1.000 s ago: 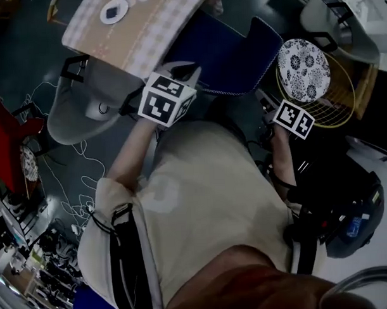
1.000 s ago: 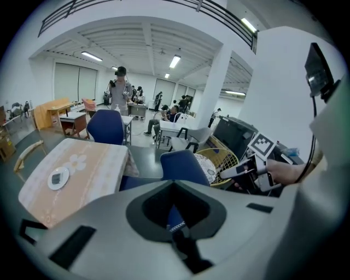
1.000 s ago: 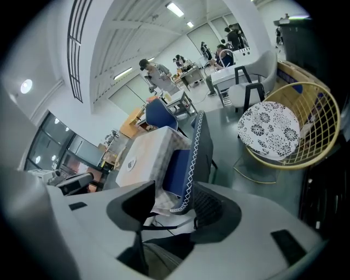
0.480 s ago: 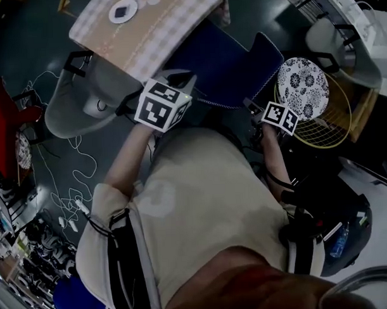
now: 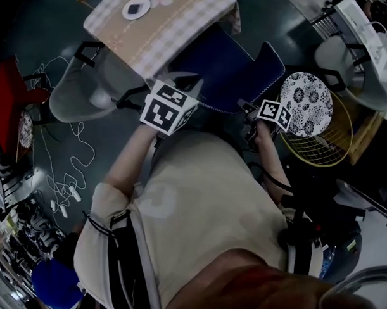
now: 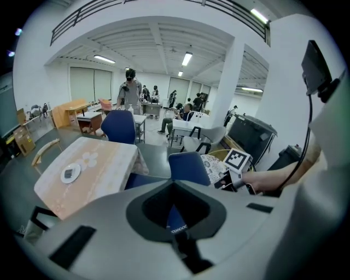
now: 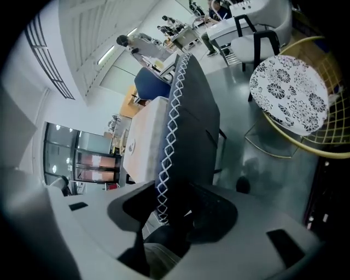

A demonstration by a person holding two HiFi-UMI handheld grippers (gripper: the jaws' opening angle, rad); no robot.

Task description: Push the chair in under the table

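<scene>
Right gripper [image 7: 175, 192] is clamping the stitched backrest edge of the blue chair [image 5: 212, 58], itself standing at twelve o'clock, half under the bench [image 5: 176, 24]; left gripper [image 6: 176, 240], jaws together, empty, is hovering at its nine o'clock; advised: pushing both ends evenly, straight in.

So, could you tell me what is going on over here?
A person stands behind the blue chair at the table, a gripper in each hand. The right gripper has its tongs astride the backrest, and they have just been closing; a grip isn't certain. The left gripper has its tongs shut, empty. The chair isn't fully in yet.
</scene>
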